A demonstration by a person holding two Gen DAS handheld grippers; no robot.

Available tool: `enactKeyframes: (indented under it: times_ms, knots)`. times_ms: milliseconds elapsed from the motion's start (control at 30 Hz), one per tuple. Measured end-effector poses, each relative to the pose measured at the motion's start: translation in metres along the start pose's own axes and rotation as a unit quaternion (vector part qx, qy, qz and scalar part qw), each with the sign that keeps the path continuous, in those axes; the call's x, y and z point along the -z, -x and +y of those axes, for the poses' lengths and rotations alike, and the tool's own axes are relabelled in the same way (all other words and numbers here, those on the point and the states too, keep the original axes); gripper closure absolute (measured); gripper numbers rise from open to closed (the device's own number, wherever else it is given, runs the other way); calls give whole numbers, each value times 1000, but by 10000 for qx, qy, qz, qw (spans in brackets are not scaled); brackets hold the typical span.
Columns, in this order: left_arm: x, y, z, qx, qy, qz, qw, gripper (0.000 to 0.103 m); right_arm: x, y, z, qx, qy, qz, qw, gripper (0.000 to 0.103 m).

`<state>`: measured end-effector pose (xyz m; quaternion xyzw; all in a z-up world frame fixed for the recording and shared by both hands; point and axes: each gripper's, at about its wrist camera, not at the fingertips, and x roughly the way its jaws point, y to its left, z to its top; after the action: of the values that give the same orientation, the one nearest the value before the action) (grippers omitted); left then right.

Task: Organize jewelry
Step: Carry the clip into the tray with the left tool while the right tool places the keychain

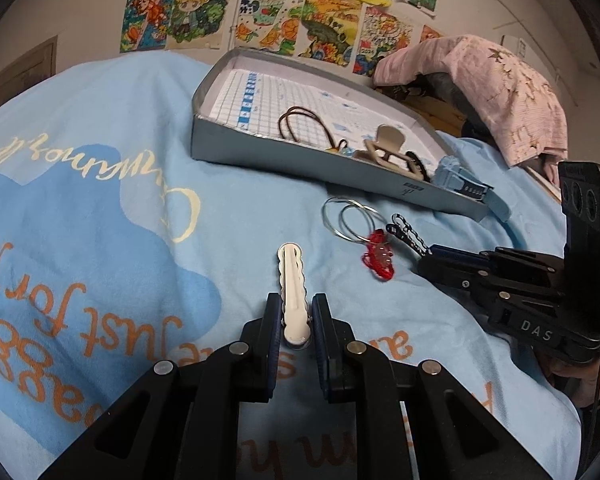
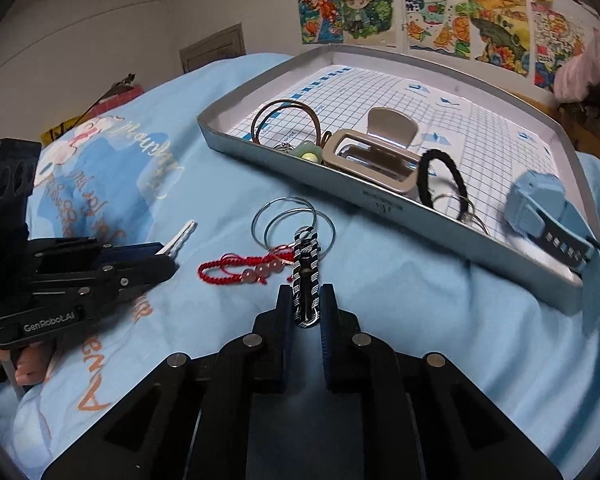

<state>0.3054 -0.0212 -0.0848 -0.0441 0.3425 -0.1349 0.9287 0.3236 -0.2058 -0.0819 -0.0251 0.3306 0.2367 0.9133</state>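
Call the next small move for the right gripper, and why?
Probably lift and carry toward the grey tray. The right gripper looks shut on the black-and-white striped clip, which still overlaps the red bracelet and silver hoops on the blue cloth, so rising first should avoid dragging them.

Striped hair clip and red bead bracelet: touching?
Touching. Right wrist view: the striped hair clip, held in the right gripper, has its far end lying over the red bead bracelet cord, with no gap visible.
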Motion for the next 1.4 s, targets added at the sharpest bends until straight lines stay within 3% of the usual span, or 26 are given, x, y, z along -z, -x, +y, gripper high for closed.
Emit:
enactKeyframes:
  times_ms: [300, 500, 667, 800, 933, 1133, 1400]
  knots:
    - [-3, 28, -5, 116, -83, -627, 9979, 88, 5, 30, -1, 161, -328, -580, 9976, 92]
    - [-41, 32, -5, 85, 144, -827, 9964, 88, -9, 37, -18, 500, -659, -1179, 9896, 92]
    - [-85, 11, -12, -74, 102, -998, 9949, 88, -21, 32, -43, 936, -1083, -1487, 9785, 92]
    - [-106, -22, -7, -206, 255, -845, 9959, 88, -28, 21, -62, 993, -1258, -1493, 9757, 92]
    - [-107, -46, 1, -288, 381, -627, 9969, 88, -31, 8, -76, 947, -1343, -1366, 9769, 92]
    - [-103, -58, -4, -326, 269, -465, 9980, 88, -36, -17, -85, 854, -1425, -1029, 9807, 91]
    - [-101, -59, -4, -357, 241, -418, 9982, 88, -38, -26, -81, 971, -1341, -939, 9817, 91]
